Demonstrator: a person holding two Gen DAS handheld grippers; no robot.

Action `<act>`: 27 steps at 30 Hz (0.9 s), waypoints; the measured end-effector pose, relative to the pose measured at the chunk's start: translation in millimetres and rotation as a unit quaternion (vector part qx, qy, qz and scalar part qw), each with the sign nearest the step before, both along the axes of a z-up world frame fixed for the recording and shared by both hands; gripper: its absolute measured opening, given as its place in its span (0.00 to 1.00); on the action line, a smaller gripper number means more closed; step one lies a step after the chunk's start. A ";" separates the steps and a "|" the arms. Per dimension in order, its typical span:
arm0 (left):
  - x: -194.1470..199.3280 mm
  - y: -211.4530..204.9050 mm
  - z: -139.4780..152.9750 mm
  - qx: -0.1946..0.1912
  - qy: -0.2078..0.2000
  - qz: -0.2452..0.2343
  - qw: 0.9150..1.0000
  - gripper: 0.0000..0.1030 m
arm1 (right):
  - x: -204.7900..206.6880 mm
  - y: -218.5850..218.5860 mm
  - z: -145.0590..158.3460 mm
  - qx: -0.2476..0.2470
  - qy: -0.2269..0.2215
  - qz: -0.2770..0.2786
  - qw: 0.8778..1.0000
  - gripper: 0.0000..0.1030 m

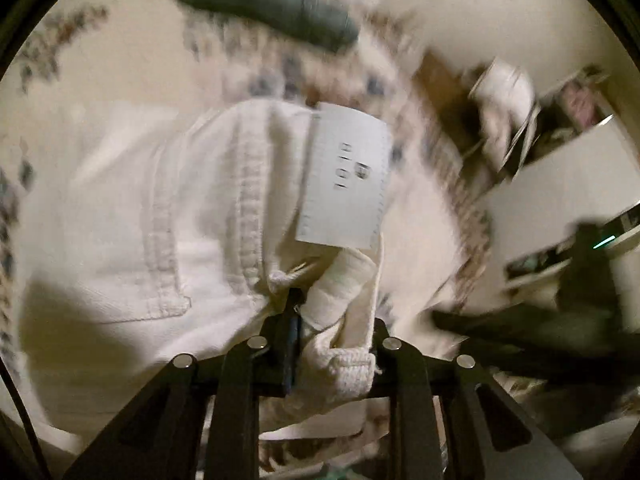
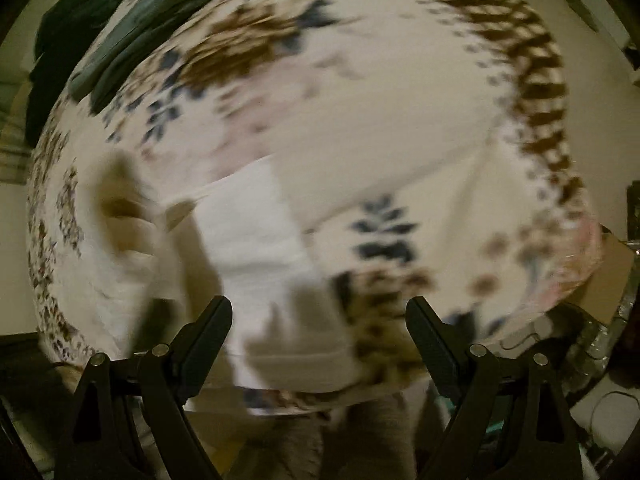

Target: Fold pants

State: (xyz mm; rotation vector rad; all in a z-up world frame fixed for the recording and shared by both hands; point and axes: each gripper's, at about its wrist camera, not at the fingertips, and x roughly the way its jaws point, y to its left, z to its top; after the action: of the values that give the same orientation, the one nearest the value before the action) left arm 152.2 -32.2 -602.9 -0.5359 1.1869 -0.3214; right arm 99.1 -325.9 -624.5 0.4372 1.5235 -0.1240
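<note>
The white pants (image 1: 160, 208) hang bunched in the left wrist view, with a pocket seam and a paper tag (image 1: 344, 176) showing. My left gripper (image 1: 332, 320) is shut on a thick fold of their waistband, and cloth hides its right finger. In the right wrist view the pants (image 2: 256, 240) lie blurred on the floral tablecloth (image 2: 400, 120). My right gripper (image 2: 318, 312) hovers above them, open, with nothing between its fingers.
Dark green folded clothes (image 2: 132, 28) lie at the table's far left edge, and the dark green clothes (image 1: 272, 4) also show in the left wrist view. Cluttered shelves (image 1: 540, 120) stand beyond the table on the right. The round table's edge (image 2: 576, 272) curves close by.
</note>
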 end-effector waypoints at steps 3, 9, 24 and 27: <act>-1.6 -5.9 -13.4 0.005 0.063 -0.014 0.998 0.40 | 1.4 -22.1 1.0 0.036 -0.003 -0.009 0.999 0.88; -56.8 11.7 39.1 0.010 0.066 -0.021 0.998 1.00 | 14.0 -2.8 -12.6 0.168 -0.008 0.000 0.986 0.88; -58.2 144.8 30.7 0.138 0.085 0.102 0.982 1.00 | 46.8 95.6 -32.8 0.157 -0.039 0.093 0.983 0.12; -48.7 153.3 39.6 0.134 0.070 0.111 0.982 1.00 | 25.6 69.0 -3.2 0.137 -0.047 0.059 0.988 0.12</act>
State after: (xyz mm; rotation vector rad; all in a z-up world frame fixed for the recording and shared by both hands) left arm 103.5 121.1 -563.3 -0.4540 1.2695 0.0693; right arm 124.7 -256.9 -627.8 0.5602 1.4748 0.1985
